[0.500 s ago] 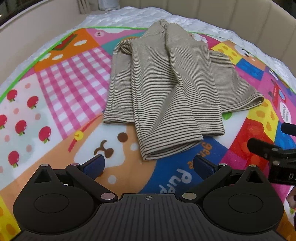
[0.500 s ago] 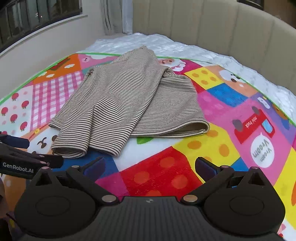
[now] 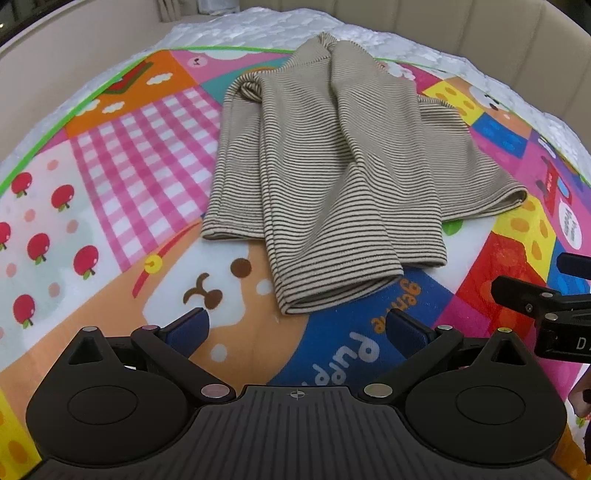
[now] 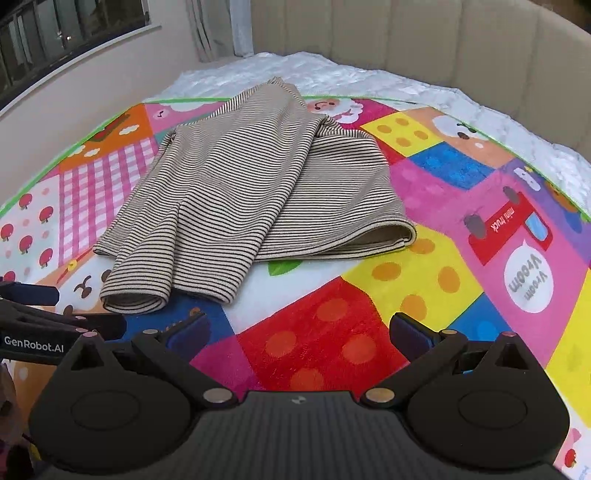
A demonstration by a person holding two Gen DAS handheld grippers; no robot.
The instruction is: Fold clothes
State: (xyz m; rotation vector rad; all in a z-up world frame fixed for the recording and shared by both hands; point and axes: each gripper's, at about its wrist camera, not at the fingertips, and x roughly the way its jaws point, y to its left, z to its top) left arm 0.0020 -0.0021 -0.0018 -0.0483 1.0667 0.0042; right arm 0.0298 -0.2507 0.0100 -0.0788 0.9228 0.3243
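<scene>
The striped garment (image 3: 332, 173) lies rumpled and partly folded over itself on a bright patchwork mat (image 3: 129, 166), which covers a white bed (image 3: 258, 29). One narrow end reaches toward the cameras — just beyond the left hand-held gripper (image 3: 299, 326), whose jaws stand wide and empty. The right hand-held gripper (image 4: 301, 330), also wide and empty, hovers over the mat's red patch, beside the garment.

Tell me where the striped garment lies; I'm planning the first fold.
The striped garment lies loosely bunched on the colourful play mat, ahead of both open grippers, its near end by the puppy picture.
</scene>
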